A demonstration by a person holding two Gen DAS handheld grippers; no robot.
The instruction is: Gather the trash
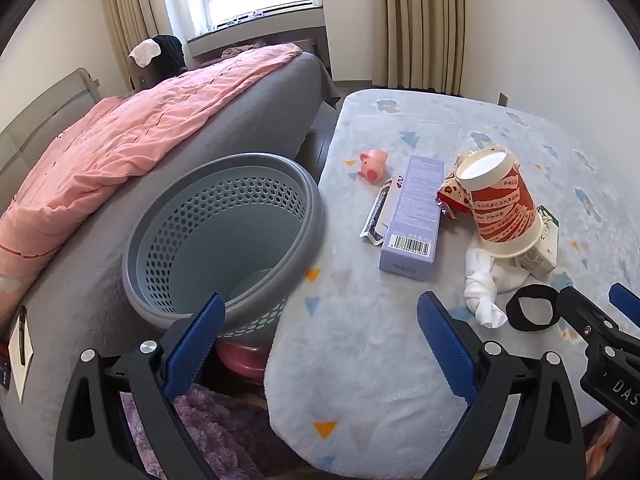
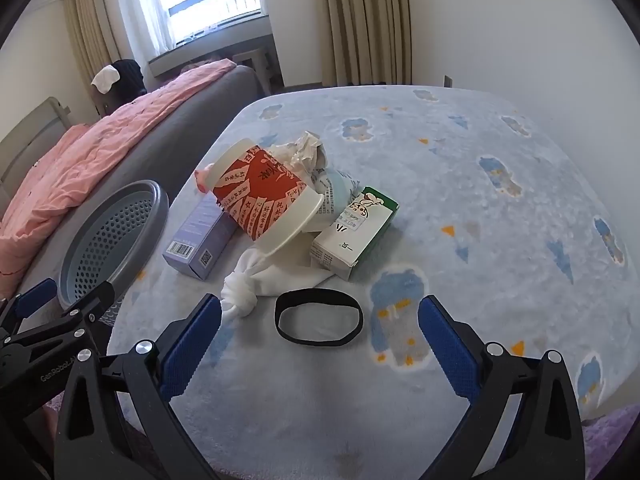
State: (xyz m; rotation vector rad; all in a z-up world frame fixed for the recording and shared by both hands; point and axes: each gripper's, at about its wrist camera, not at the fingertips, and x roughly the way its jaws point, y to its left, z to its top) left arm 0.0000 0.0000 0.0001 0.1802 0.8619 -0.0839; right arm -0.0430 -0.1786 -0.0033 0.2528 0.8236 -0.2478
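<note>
A grey perforated plastic waste basket stands upright beside the blanket-covered surface, mouth open. On the pale blue patterned blanket lies a heap: a red-and-white paper cup tipped on its side, a lilac cardboard box lying flat, a green-and-white small carton, a knotted white cloth and crumpled wrappers. A black elastic band lies flat just beside the cloth.

Pig toy mostly behind cup
</note>
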